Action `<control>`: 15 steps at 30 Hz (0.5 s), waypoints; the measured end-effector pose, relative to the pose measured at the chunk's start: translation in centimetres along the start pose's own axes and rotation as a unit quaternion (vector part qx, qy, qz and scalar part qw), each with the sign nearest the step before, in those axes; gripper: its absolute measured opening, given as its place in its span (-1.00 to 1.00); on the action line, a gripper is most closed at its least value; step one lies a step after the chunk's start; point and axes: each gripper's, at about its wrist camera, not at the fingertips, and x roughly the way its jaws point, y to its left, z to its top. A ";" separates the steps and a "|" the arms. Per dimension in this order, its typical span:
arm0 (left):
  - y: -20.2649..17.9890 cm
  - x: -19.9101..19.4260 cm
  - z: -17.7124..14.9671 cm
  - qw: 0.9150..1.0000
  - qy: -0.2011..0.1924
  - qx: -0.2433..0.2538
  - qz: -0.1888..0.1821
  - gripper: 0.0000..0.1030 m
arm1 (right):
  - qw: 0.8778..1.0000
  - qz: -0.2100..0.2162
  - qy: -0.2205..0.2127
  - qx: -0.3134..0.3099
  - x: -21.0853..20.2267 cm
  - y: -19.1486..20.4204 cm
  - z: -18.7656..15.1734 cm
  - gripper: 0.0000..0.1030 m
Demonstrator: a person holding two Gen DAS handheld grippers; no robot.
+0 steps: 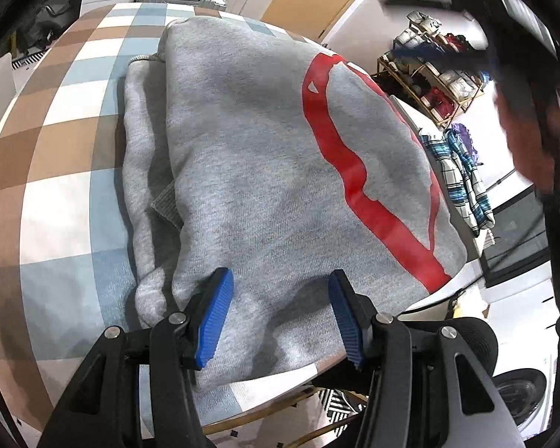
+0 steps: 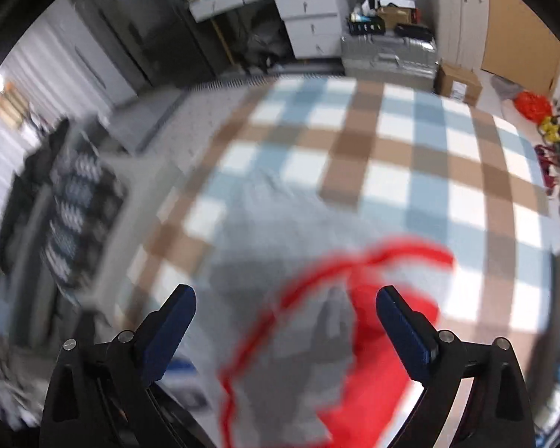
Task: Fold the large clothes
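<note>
1. A grey sweatshirt (image 1: 265, 171) with a red print lies folded into a thick bundle on the checked blue, brown and white table cover (image 1: 56, 171), its near edge close to the table's front rim.

2. The left gripper (image 1: 278, 313) sits low over the bundle's near edge, jaws about half apart. The blue pads straddle the grey fabric, and it cannot be told whether they pinch a fold or merely rest on it.

3. The right gripper (image 2: 285, 330) hangs above the sweatshirt (image 2: 280, 336) with jaws spread wide and nothing between them. That view is smeared with motion blur.

4. Judged from the layout, the step in hand is tidying the fold. The left side anchors the near edge while the free right gripper takes the next hold.

5. To do it well, the anchor should stay put so the stacked layers do not slide.

6. The right gripper would best take the far or side edge through all layers, keeping the ribbed cuff (image 1: 166, 205) that pokes out on the left tucked in.

7. The main risk is the heavy fleece springing open.
</note>
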 end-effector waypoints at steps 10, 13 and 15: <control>0.8 0.1 0.2 0.999 -0.006 -0.029 -0.023 0.02 | 1.000 -0.018 0.013 0.004 5.4 -1.0 -5.4 1.00; 0.9 0.0 0.1 0.999 -0.007 -0.030 -0.023 0.02 | 1.000 -0.015 0.027 0.007 5.0 -0.9 -5.0 1.00; 0.8 0.0 0.0 0.999 -0.008 -0.029 -0.020 0.02 | 0.999 0.024 0.041 0.011 3.6 -1.5 -3.9 0.96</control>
